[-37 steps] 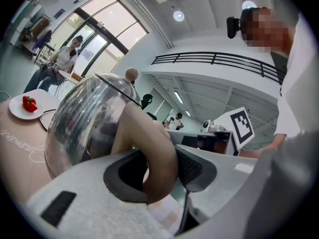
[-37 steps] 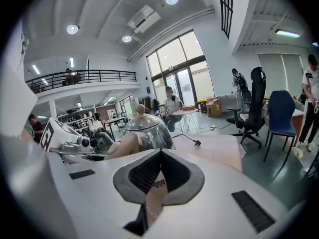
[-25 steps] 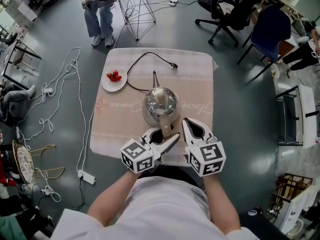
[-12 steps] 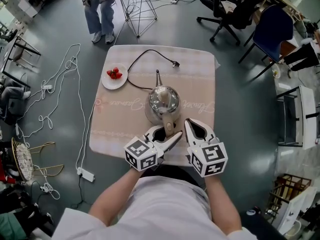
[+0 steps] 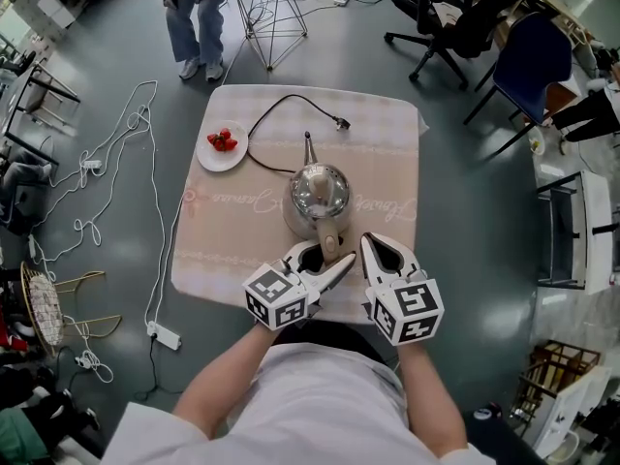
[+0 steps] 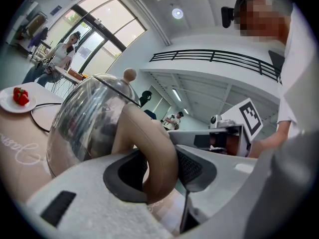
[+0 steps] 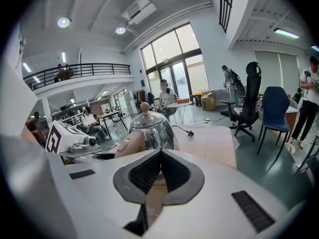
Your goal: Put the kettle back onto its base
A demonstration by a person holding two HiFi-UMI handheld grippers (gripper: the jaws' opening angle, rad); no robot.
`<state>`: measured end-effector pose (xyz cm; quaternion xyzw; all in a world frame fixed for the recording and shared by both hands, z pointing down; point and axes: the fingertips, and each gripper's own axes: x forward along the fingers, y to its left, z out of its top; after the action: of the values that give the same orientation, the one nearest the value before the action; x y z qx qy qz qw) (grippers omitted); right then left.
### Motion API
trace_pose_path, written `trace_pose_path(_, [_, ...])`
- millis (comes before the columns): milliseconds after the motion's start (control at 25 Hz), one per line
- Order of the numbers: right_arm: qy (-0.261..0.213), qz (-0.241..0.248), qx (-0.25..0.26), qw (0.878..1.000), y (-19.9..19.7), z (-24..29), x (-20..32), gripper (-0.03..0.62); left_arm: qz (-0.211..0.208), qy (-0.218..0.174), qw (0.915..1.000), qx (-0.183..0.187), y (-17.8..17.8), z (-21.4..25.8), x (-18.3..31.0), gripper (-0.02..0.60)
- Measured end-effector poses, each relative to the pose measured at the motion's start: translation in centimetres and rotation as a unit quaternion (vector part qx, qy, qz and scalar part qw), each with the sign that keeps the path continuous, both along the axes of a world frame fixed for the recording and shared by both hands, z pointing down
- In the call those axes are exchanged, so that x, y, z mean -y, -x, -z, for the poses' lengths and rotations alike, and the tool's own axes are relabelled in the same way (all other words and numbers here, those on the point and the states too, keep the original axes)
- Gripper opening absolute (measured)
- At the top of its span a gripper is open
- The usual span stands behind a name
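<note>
I am gripping the kettle point(image 5: 317, 194) by its handle point(image 6: 149, 153) with the left gripper point(image 5: 325, 263). Its two dark pads are pressing on either side of the beige loop, standing wide apart because the handle is thick. The right gripper point(image 7: 159, 176) is clenched on nothing, its pads meeting, and it is hanging just beside the handle on the near right of the kettle without touching it.

The kettle is standing upright near the middle of the table point(image 5: 232, 240), spout pointing away from me. The cord point(image 5: 274, 108) is curving from its loose plug point(image 5: 338, 122) round to the kettle's far left side and disappearing beneath it, so I am judging that the base is lying directly under the body. I cannot see the base itself, nor tell whether the kettle is fully seated on it.

To do this step well, I am thinking of lowering the kettle straight and level so the bottom meets the base squarely, with the grip firm until the weight is settling. Then I would be opening the left jaws gently and drawing back along the handle's line, so I am not dragging or tipping it. The free right gripper could be steadying the body if it rocks.
</note>
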<state>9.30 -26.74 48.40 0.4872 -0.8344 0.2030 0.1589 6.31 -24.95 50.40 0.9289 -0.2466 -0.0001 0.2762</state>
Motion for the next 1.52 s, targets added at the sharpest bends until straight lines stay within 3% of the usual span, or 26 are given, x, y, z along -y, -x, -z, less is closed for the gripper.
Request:
trace_pose_path(560, [0.004,0.006,0.004,1.0,0.3,-0.4,0.1,0.005,-0.007,0.009,0.9994,0.031,0.0,-1.8,-0.1,0.162])
trace_pose_path(800, [0.004,0.014,0.014,1.0,0.4,-0.6,-0.2,0.005,-0.013,0.006,0.9975,0.069,0.1,-2.5,-0.5,0.163])
trace_pose_path(1520, [-0.005,0.063,0.044,0.997,2.7,0.9,-2.2,0.005,0.081,0.016,0.9835,0.161,4.1,-2.3,-1.9,0.192])
